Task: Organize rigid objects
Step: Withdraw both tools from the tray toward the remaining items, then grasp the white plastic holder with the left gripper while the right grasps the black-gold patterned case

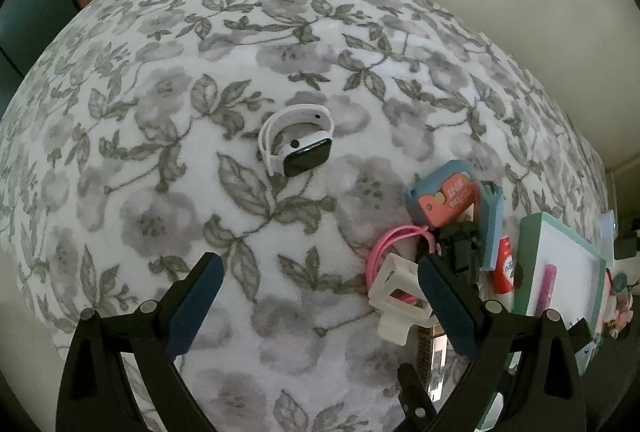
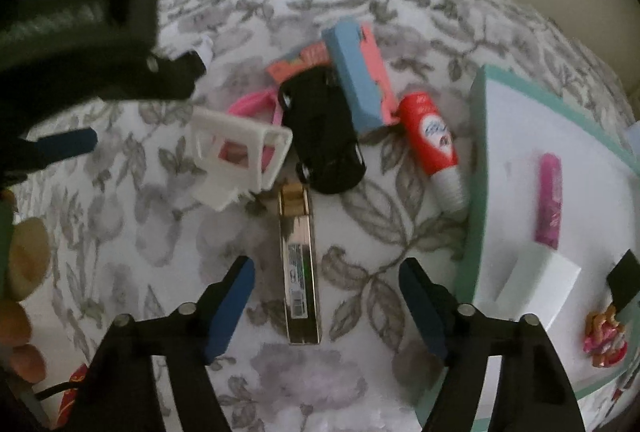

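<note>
- Right wrist view: right gripper [image 2: 326, 306] hangs with fingers apart astride the metallic bar [image 2: 300, 264], pads not touching it; judged lined up for pickup.
- Teal tray [image 2: 476, 167], just beside, already holds a pink tube [image 2: 550, 201]; likely the destination.
- Left gripper [image 1: 320, 310]: fingers apart, empty, over floral bedding [image 1: 160, 111]; white smartwatch [image 1: 298, 141] lies ahead.

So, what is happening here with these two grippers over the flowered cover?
A person holds a gripper in each hand above a flowered cover strewn with small things. The right gripper stands open over a long shiny bar, which lies between its fingers, not gripped. The left gripper is also open and holds nothing; a white watch lies farther ahead of it. A pink tube already lies in the green-edged box at the right.
</note>
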The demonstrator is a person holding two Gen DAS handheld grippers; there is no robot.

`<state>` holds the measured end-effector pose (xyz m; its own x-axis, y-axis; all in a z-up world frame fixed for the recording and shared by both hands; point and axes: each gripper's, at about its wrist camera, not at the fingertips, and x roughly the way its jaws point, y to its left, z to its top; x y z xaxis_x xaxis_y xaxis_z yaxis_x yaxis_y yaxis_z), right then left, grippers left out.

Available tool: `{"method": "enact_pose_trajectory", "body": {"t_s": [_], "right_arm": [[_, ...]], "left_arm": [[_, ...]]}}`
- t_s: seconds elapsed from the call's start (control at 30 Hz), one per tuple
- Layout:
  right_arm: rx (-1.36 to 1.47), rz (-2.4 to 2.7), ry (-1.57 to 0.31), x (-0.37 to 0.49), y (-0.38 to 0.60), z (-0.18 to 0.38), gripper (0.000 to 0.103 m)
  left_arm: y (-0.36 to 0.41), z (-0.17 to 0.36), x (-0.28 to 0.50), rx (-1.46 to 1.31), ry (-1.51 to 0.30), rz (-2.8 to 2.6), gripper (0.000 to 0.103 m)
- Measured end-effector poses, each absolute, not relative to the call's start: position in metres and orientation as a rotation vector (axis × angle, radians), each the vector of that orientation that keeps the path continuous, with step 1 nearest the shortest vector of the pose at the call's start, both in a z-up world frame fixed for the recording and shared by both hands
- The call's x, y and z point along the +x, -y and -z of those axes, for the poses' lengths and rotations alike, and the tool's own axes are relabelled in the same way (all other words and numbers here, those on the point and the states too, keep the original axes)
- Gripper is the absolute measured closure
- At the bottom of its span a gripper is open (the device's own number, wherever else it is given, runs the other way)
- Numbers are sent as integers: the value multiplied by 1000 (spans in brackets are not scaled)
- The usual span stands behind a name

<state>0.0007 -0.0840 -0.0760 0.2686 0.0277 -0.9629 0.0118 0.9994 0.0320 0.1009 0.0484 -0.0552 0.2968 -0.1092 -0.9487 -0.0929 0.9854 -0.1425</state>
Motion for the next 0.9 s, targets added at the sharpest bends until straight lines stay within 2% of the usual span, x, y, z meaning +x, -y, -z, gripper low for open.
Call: {"method": "enact_pose_trajectory", "body": {"t_s": [0.13,0.27,0.37,0.53,0.83,0.9], "right_arm": [[26,-8,-1287,0,81,77,30],[9,-1,-1279,1,74,79,36],[17,15,-1269,2,76,78,48],[54,30,-1265,3,84,77,59],[125,32,-1275,3,102,74,71],[145,38,-1278,2,106,73,71]], "left_arm": [[-44,56,101,-191,-1281,33,5],[-42,57,101,-200,-1294,43,5],[-42,57,102,-220,-1296,55,5],[-39,56,102,-217,-1294,66,5],[-27,53,102,-199,-1295,118,5],[-24,53,102,-196,-1298,126,5]]}}
